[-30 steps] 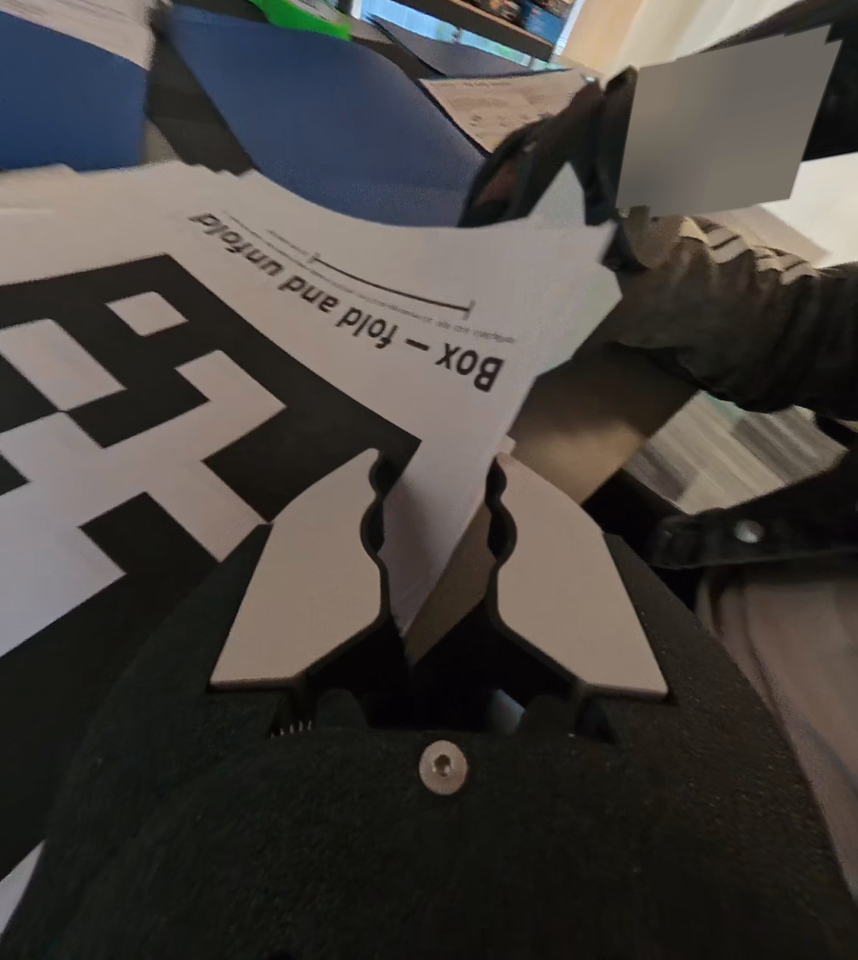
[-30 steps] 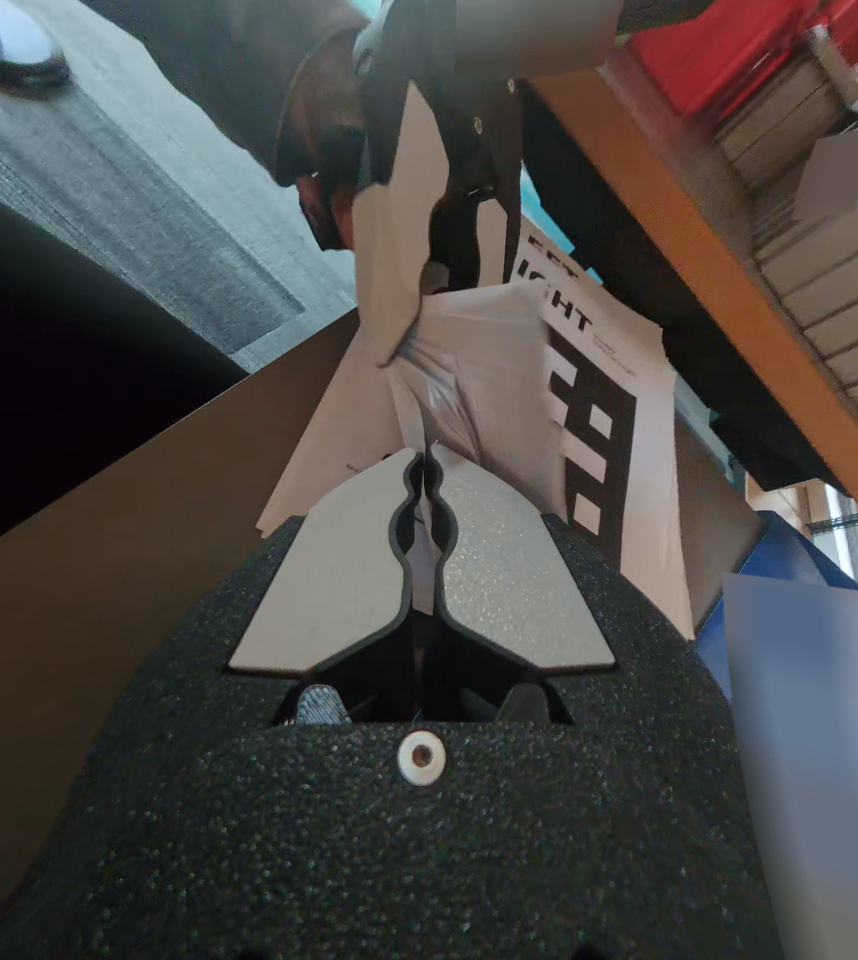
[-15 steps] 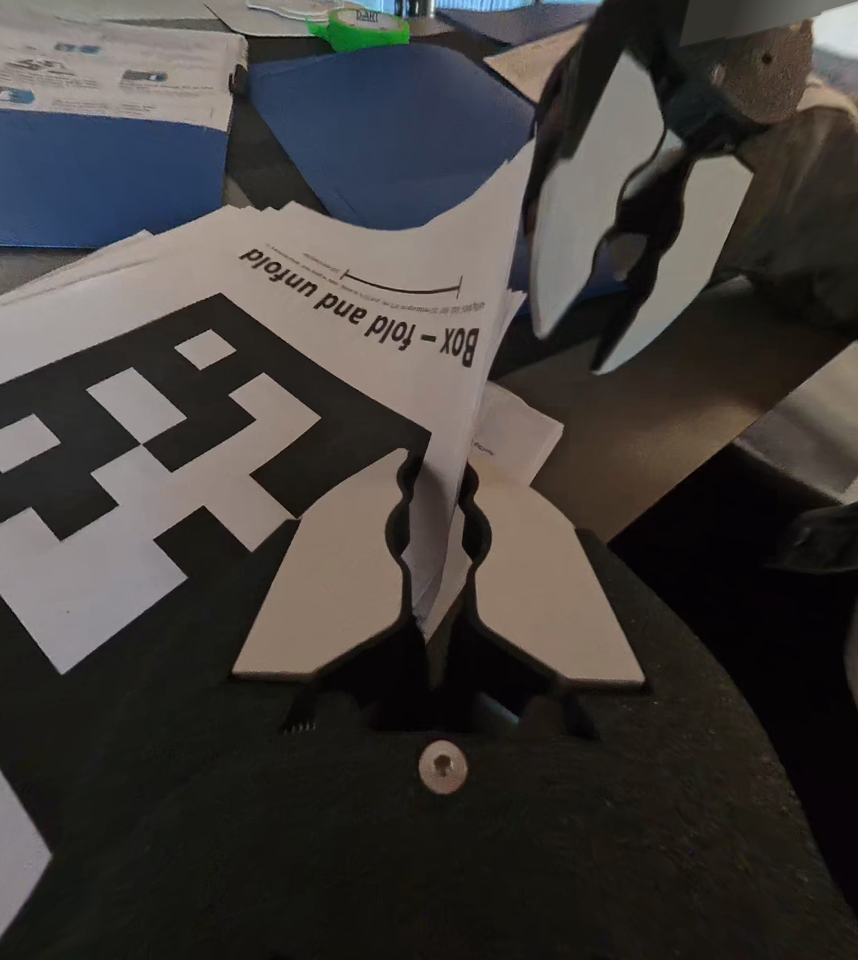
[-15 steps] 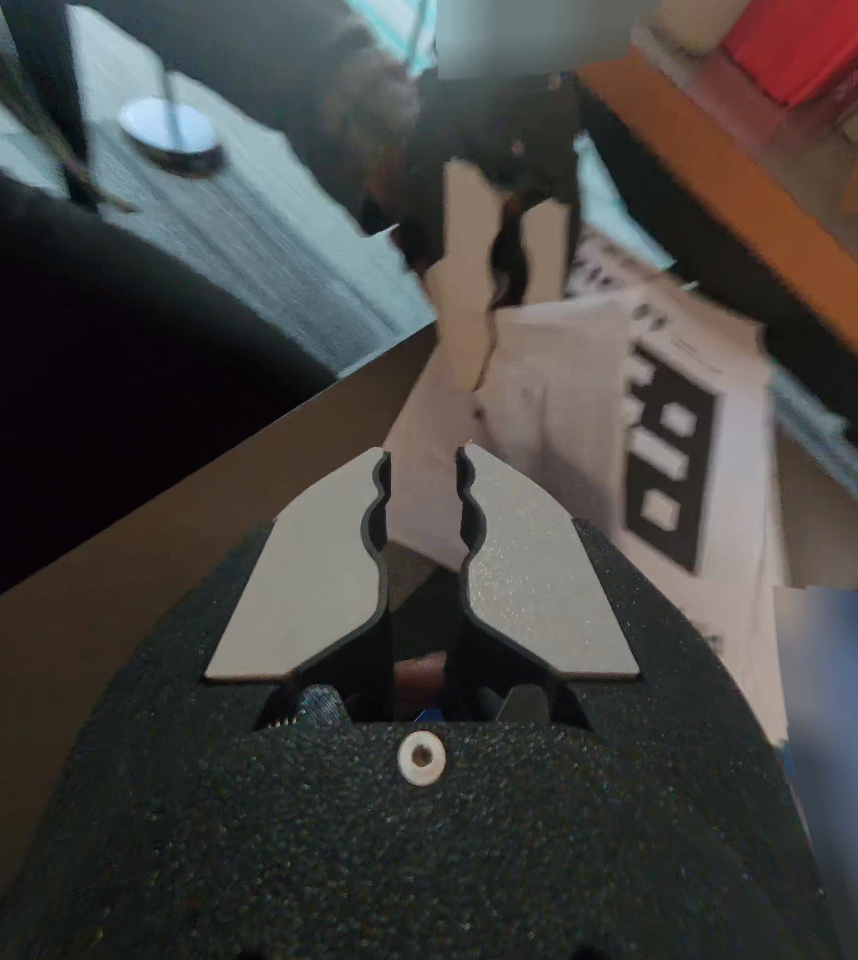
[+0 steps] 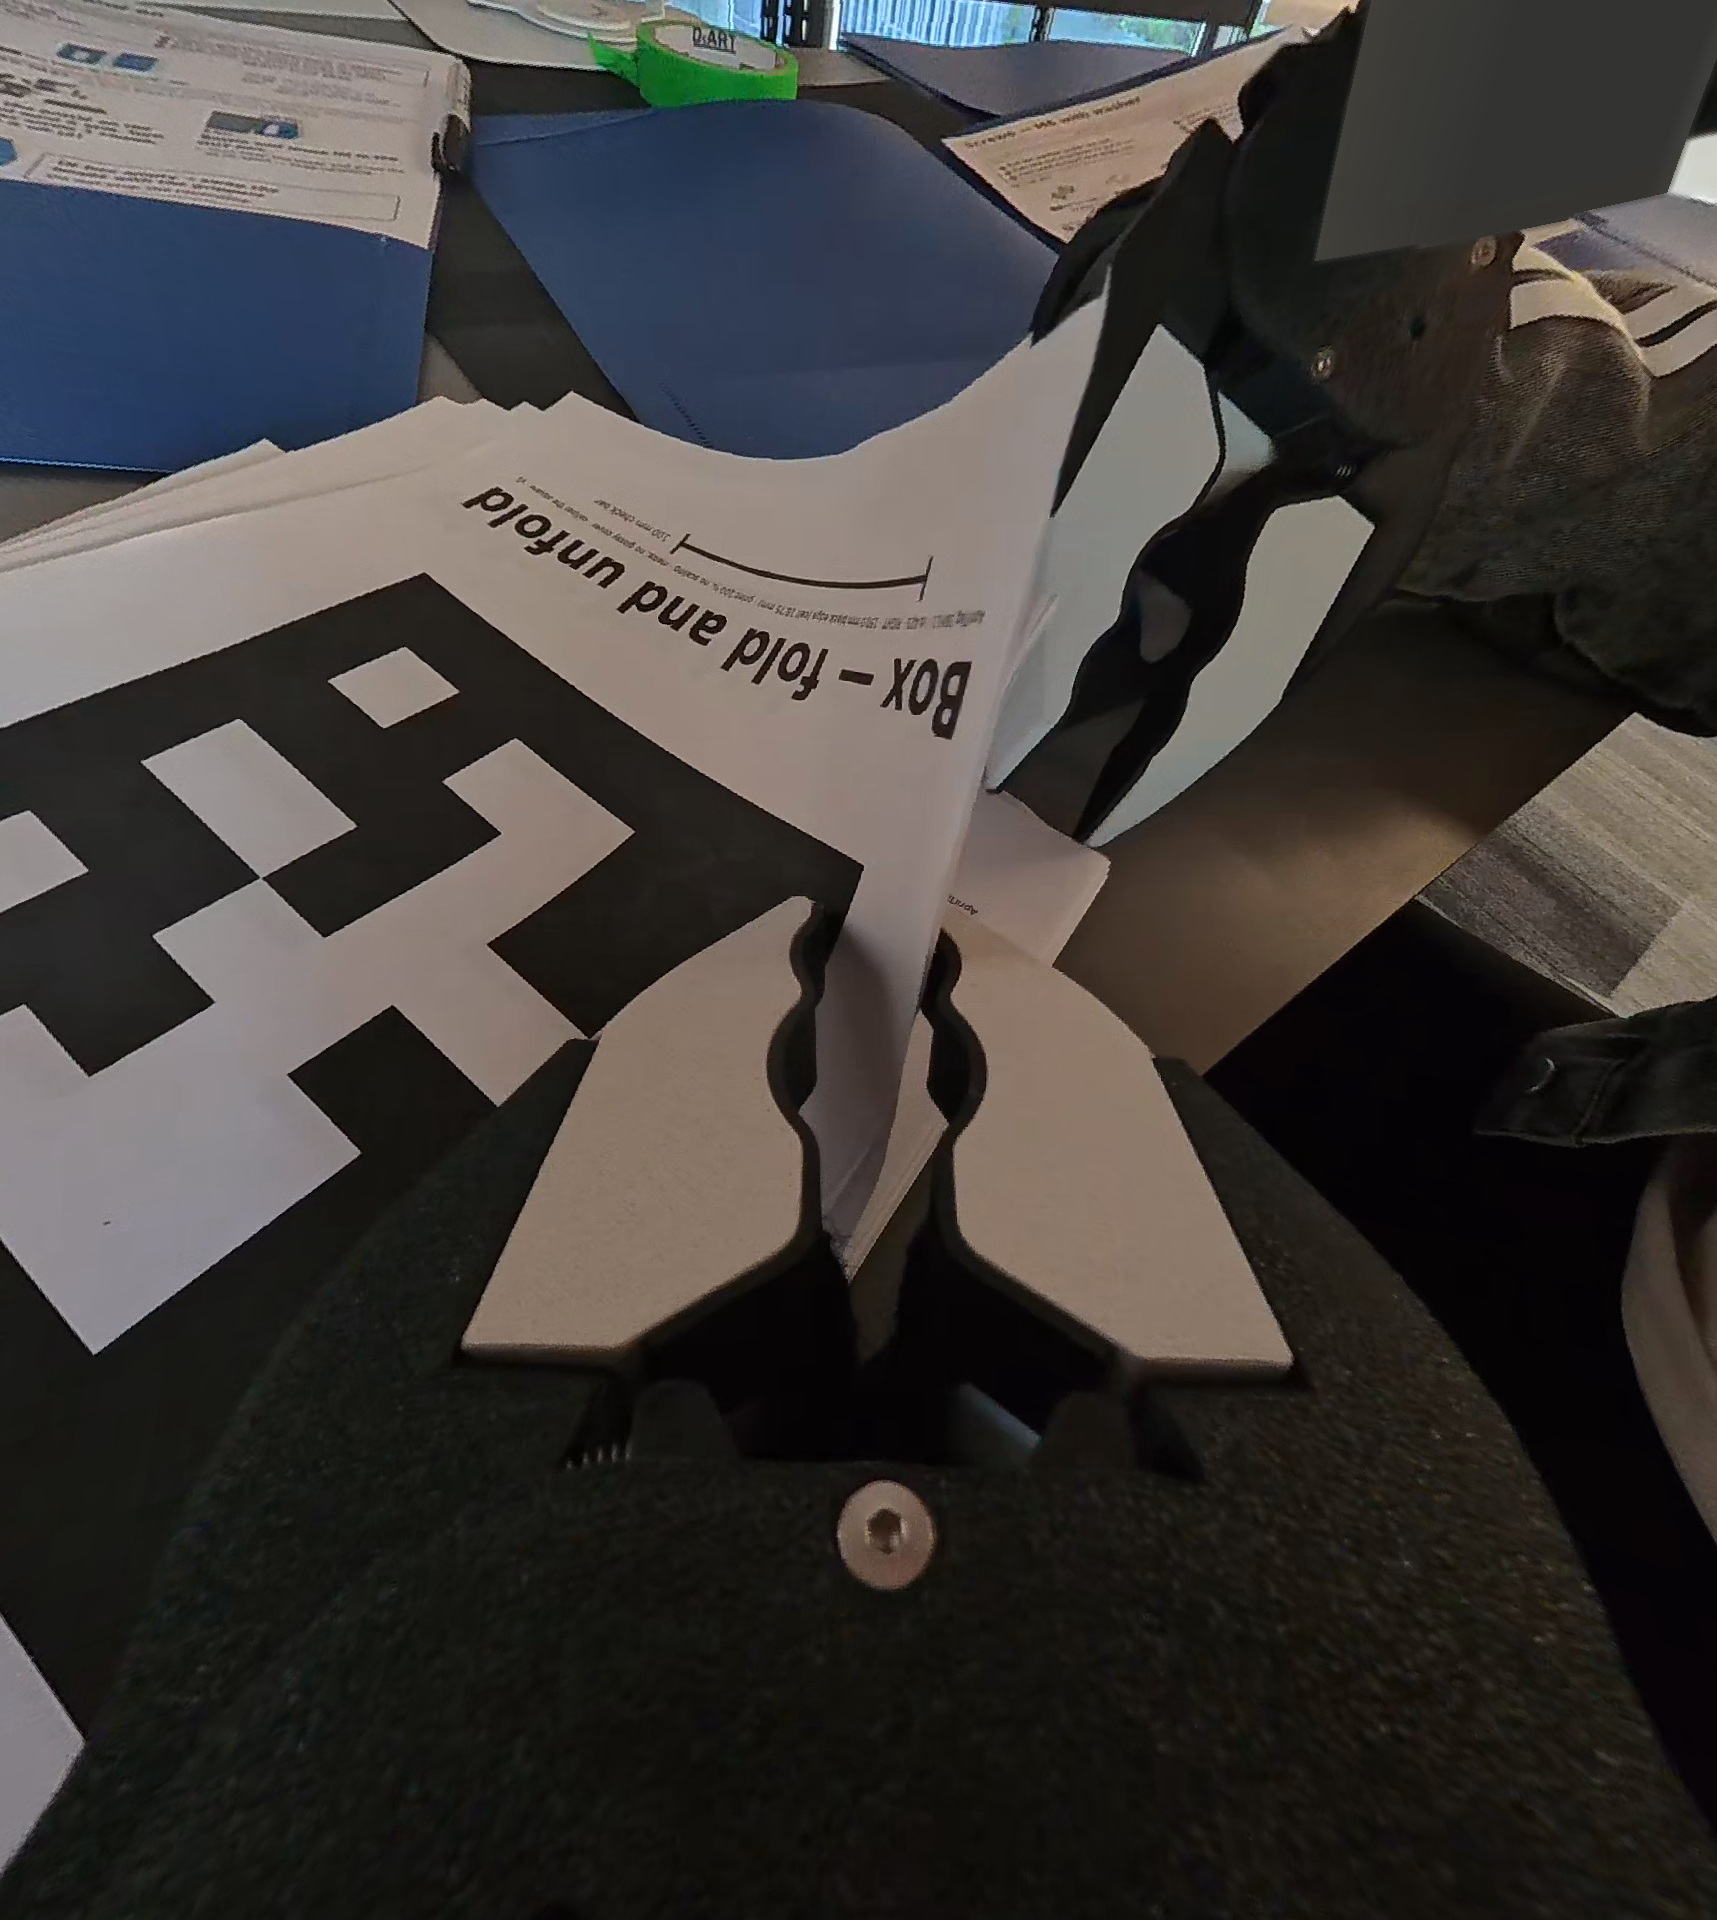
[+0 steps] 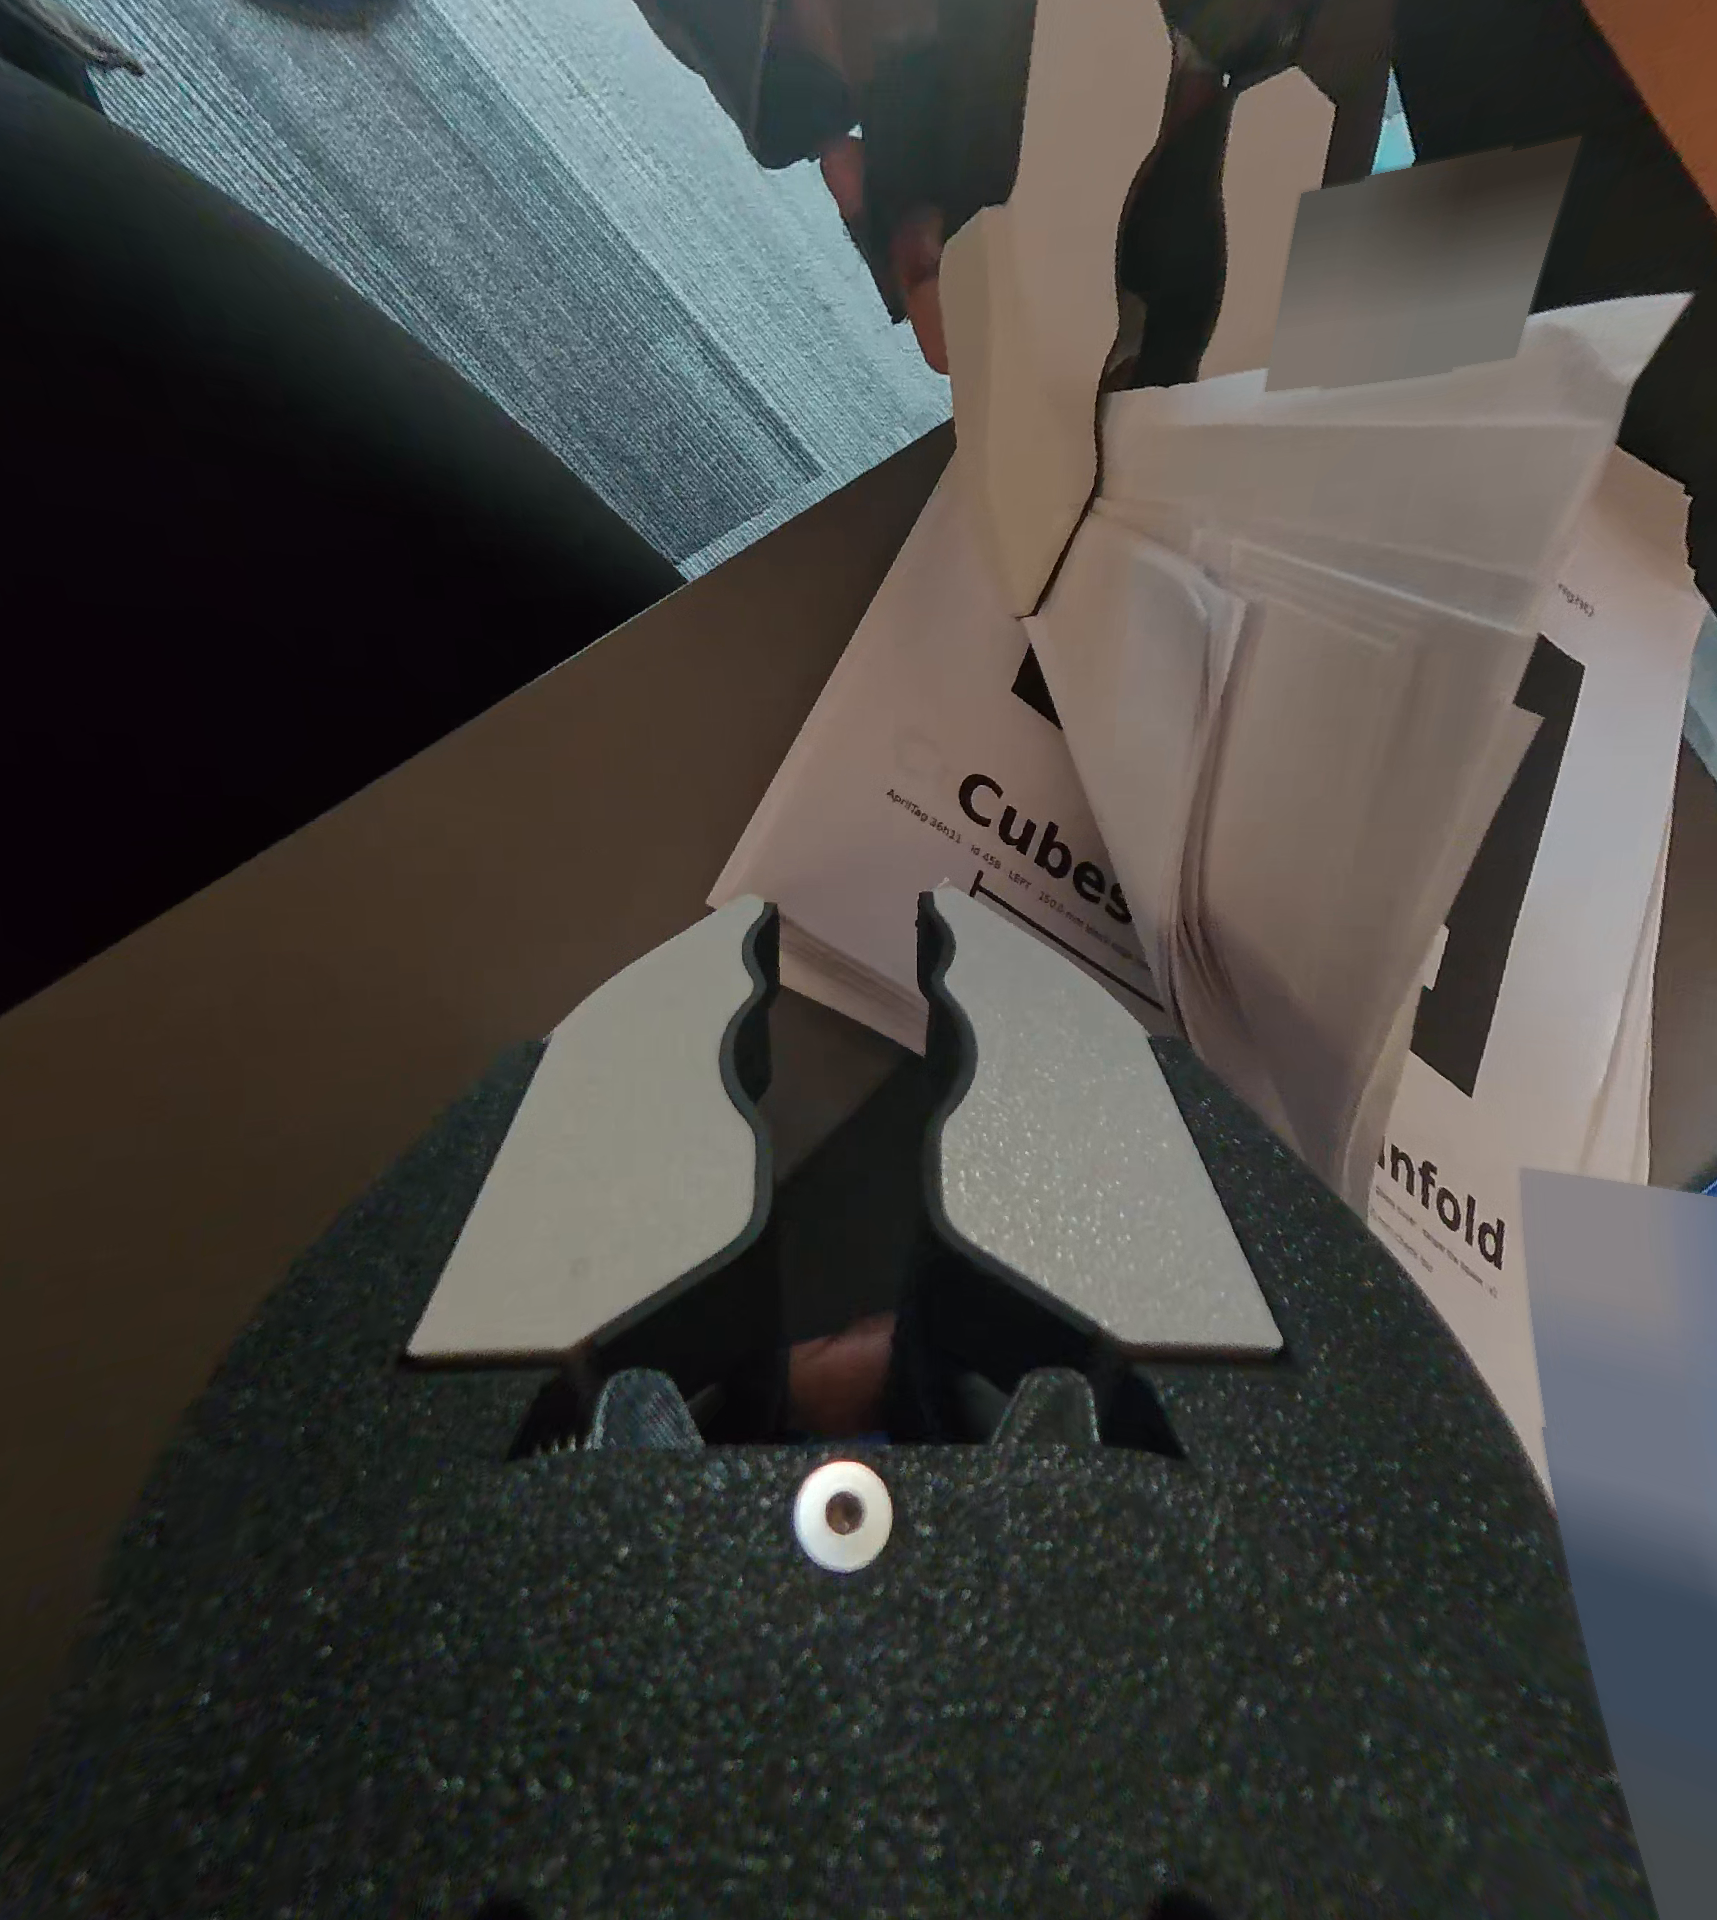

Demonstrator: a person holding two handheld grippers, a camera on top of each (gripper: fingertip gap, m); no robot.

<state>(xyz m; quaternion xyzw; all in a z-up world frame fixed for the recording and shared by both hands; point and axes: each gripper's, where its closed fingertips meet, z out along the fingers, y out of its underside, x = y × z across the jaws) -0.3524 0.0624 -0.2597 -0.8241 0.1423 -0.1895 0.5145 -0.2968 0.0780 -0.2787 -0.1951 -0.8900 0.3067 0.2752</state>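
A stack of white printed sheets point(image 5: 418, 831), the top one with a black-and-white square pattern, lies on a brown table point(image 5: 1301, 831). My left gripper point(image 5: 875, 997) is shut on the lifted corner of a bundle of these sheets. In the right wrist view the bundle point(image 6: 1353, 623) stands curled up off the lower sheets point(image 6: 885, 727), and the left gripper's fingers point(image 6: 1020, 364) show at the top. My right gripper point(image 6: 849, 935) is open and empty, just in front of the stack's near edge. It also shows in the left wrist view point(image 5: 1155, 623), beside the raised paper.
Blue folders point(image 5: 158, 312) point(image 5: 781, 260), a green tape roll point(image 5: 719, 57) and a pen point(image 5: 449, 125) lie behind the stack. The table edge runs close on the right, with grey carpet point(image 6: 521, 260) below. A person's dark sleeve point(image 5: 1612, 468) is behind the right gripper.
My right gripper has let go of the paper corner, opened and pulled back. My left gripper has closed tighter on the bundle's edge, and the sheets have settled lower.
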